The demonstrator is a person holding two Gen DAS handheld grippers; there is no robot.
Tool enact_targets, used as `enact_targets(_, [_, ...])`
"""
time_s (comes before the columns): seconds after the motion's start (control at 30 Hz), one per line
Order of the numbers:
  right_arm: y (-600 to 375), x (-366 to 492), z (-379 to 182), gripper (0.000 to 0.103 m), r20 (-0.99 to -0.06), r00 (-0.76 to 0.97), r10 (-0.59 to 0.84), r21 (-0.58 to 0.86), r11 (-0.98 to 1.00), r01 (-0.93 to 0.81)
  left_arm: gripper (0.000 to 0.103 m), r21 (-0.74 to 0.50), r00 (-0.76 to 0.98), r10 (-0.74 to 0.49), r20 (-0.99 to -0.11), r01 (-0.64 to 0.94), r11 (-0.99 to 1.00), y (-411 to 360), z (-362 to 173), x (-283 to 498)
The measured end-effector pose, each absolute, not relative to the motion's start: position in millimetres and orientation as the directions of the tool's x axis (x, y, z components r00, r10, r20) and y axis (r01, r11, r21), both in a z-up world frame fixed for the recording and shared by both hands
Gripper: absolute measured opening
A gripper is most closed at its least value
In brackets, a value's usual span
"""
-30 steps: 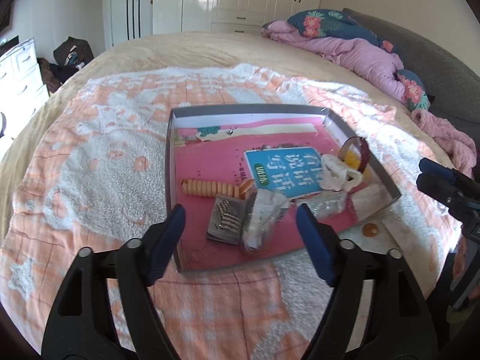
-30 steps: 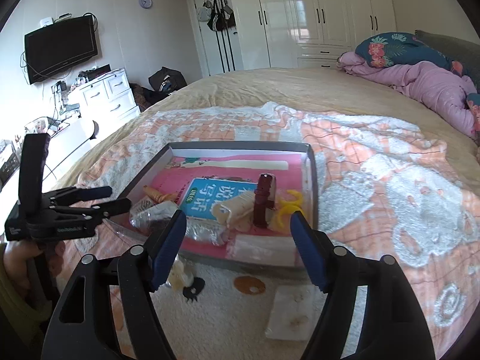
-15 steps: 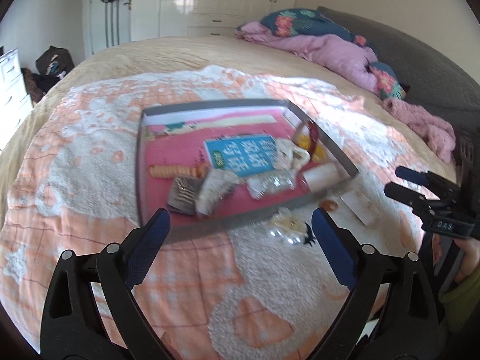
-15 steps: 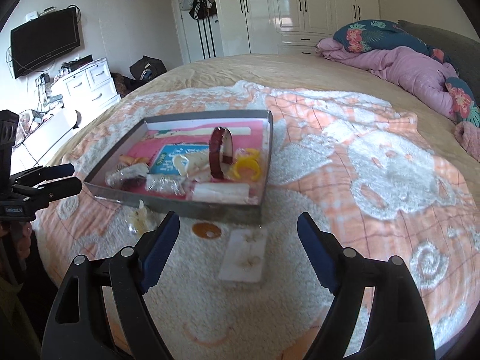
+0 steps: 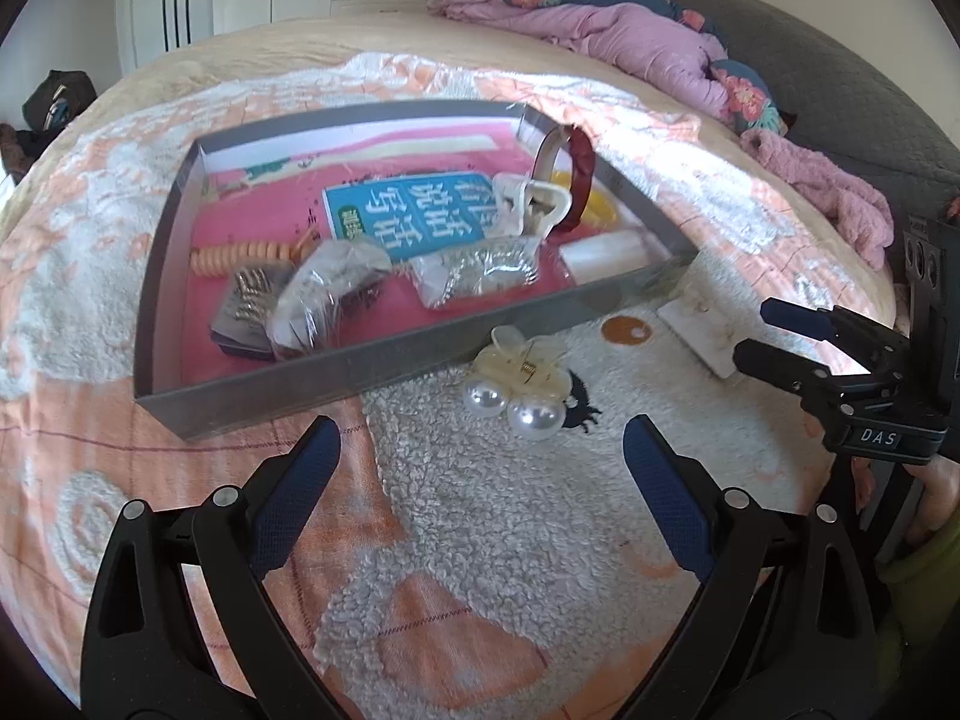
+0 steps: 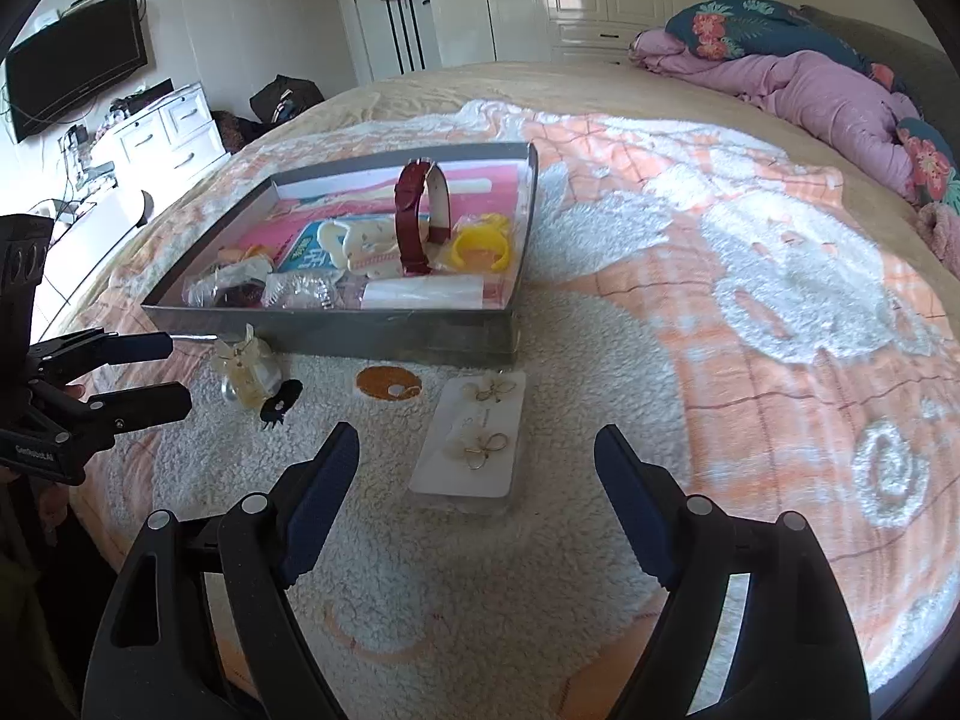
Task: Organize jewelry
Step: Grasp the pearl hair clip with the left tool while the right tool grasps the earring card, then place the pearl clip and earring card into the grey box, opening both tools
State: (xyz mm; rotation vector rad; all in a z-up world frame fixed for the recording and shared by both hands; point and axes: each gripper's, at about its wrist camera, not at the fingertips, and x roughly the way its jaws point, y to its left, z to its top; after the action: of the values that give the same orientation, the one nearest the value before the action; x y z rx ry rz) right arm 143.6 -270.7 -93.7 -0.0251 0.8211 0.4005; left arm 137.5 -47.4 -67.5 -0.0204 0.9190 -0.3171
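A grey tray (image 5: 312,381) (image 6: 336,333) with a pink floor lies on the bed, holding a dark red watch (image 6: 417,216), a yellow ring piece (image 6: 480,246), a cream hair claw (image 5: 531,204), an orange coil (image 5: 240,255) and bagged items. Outside it, by the front wall, lie a pearl hair clip (image 5: 519,387) (image 6: 246,375) and a white earring card (image 6: 474,441) (image 5: 699,333). My left gripper (image 5: 480,480) stands open just short of the pearl clip. My right gripper (image 6: 477,492) stands open with the earring card ahead between its fingers.
An orange and white fleece blanket (image 6: 750,300) covers the bed. A pink quilt and floral pillows (image 6: 810,78) lie at the far right. White wardrobes, a dresser (image 6: 162,138) and a wall television (image 6: 72,72) stand beyond the bed.
Both grippers have pulled back from the tray and dropped toward the blanket. The pearl clip and the earring card now sit closer in front of them.
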Motion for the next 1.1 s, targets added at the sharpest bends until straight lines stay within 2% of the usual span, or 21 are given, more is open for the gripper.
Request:
enact_targets(0.1, [-262, 153, -105, 0.078, -0.736, 0.587, 0.338, 0.127, 0.920, -0.371, 0.088, -0.154, 0.561, -0.279, -0.779, 0.259, 0.953, -49, -70, 142])
enact_targets(0.2, [-254, 159, -113, 0.071, -0.745, 0.588, 0.315, 0.084, 0.919, -0.386, 0.088, -0.159, 0.556, -0.286, -0.780, 0.266, 0.951, -53, -72, 147])
enact_targets(0.3, [-251, 162, -117, 0.059, -0.746, 0.599, 0.290, 0.046, 0.920, -0.388, 0.088, -0.158, 0.551, -0.290, -0.782, 0.275, 0.948, -61, -77, 153])
enact_targets(0.37, [-252, 162, -118, 0.044, -0.744, 0.608, 0.275, 0.021, 0.921, -0.390, 0.088, -0.160, 0.553, -0.291, -0.781, 0.274, 0.948, -64, -80, 156])
enact_targets(0.47, [-257, 159, -116, 0.039, -0.734, 0.621, 0.275, 0.011, 0.919, -0.393, 0.088, -0.159, 0.544, -0.291, -0.787, 0.277, 0.948, -69, -86, 162])
enact_targets(0.5, [-259, 157, -115, 0.039, -0.729, 0.624, 0.281, 0.015, 0.918, -0.396, 0.086, -0.154, 0.542, -0.285, -0.790, 0.276, 0.949, -71, -88, 163])
enact_targets(0.6, [-264, 153, -110, 0.039, -0.722, 0.621, 0.305, 0.045, 0.916, -0.398, 0.072, -0.120, 0.543, -0.245, -0.803, 0.255, 0.959, -75, -93, 166])
enact_targets(0.67, [-269, 148, -104, 0.039, -0.707, 0.619, 0.341, 0.085, 0.911, -0.405, 0.054, -0.096, 0.550, -0.223, -0.805, 0.249, 0.964, -75, -93, 166])
enact_targets(0.7, [-270, 146, -101, 0.039, -0.703, 0.619, 0.350, 0.096, 0.909, -0.406, 0.038, -0.098, 0.557, -0.225, -0.800, 0.249, 0.964, -73, -92, 165])
enact_targets(0.9, [-271, 135, -76, 0.039, -0.653, 0.642, 0.401, 0.138, 0.897, -0.420, 0.037, -0.161, 0.547, -0.276, -0.790, 0.250, 0.955, -59, -82, 160])
enact_targets(1.1, [-260, 135, -53, 0.039, -0.619, 0.656, 0.431, 0.141, 0.883, -0.448, 0.037, -0.197, 0.612, -0.295, -0.734, 0.224, 0.954, -32, -51, 143])
